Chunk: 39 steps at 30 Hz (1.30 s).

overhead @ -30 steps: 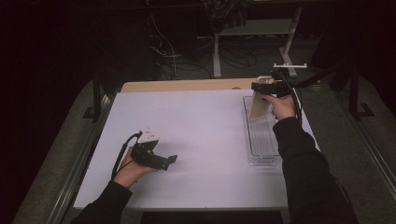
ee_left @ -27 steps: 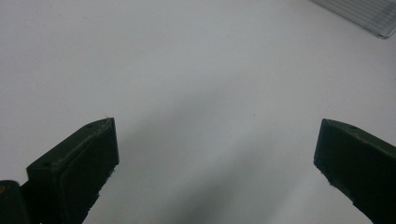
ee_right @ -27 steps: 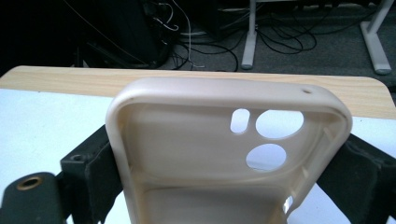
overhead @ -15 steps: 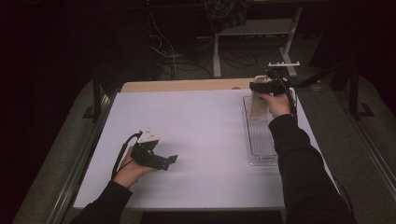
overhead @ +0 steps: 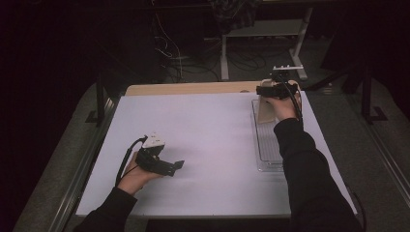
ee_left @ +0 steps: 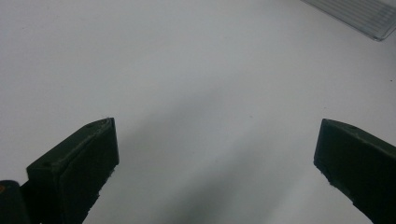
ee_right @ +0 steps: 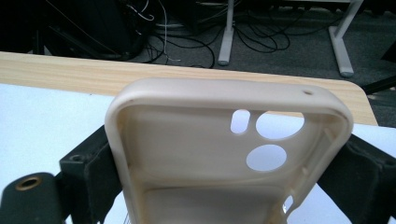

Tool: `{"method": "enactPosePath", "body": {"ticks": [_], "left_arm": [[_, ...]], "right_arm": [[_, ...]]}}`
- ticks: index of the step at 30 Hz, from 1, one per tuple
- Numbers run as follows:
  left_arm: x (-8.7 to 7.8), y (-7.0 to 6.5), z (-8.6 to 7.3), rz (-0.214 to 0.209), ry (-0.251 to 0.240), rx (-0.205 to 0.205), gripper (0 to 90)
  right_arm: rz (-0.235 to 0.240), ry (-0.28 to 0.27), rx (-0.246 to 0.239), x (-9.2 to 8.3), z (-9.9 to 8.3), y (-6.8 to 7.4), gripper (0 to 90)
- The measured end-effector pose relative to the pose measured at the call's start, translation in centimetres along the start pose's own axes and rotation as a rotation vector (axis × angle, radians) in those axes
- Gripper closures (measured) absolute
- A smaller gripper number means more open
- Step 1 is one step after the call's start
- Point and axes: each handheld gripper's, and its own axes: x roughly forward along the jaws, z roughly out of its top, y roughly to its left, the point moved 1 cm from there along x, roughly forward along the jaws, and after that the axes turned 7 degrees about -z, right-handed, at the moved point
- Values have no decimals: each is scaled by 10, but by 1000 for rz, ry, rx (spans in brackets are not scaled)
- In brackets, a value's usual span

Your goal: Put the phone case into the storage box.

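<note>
high view: the right gripper [overhead: 269,91], held in the person's right hand [overhead: 283,107] at the far right of the table [overhead: 212,135], carries a cream phone case [overhead: 265,109] above the far end of a clear plastic tray [overhead: 269,150]. the case hangs with its long axis roughly vertical, leaning slightly. the tray is a long ribbed rectangle, its long axis running from the near to the far edge of the table. the table top is a smooth white sheet, with a strip of pale wood showing along its far edge. the left gripper [overhead: 175,166] rests low at the near left, well apart from the tray, its tips pointing towards the right.

left gripper view: the two black jaws stand wide apart with nothing between them; below lies the plain white surface, and a corner of the tray [ee_left: 359,16] shows at the upper right.

right gripper view: the jaws are closed against the two long sides of the phone case [ee_right: 224,140], gripping it across its width. the case is a soft-looking, matte, cream shell with rounded corners (its hollow inner face is turned to the camera). its camera-cutout end, with two round holes and one small slot, points up and away from the gripper, towards the wooden edge [ee_right: 74,70].
</note>
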Motion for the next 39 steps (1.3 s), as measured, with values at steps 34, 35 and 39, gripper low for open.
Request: {"method": "enactPosePath", "body": {"ticks": [34, 35, 39], "left_arm": [[2, -3, 1, -15, -3, -5, 0], [2, -3, 1, -16, -4, -5, 0], [2, -3, 1, -17, -2, -3, 0]], "right_arm": [[-74, -8, -11, 30, 7, 10, 78], [-76, -5, -9, 30, 7, 10, 78], [-83, -3, -2, 32, 9, 12, 78]]}}
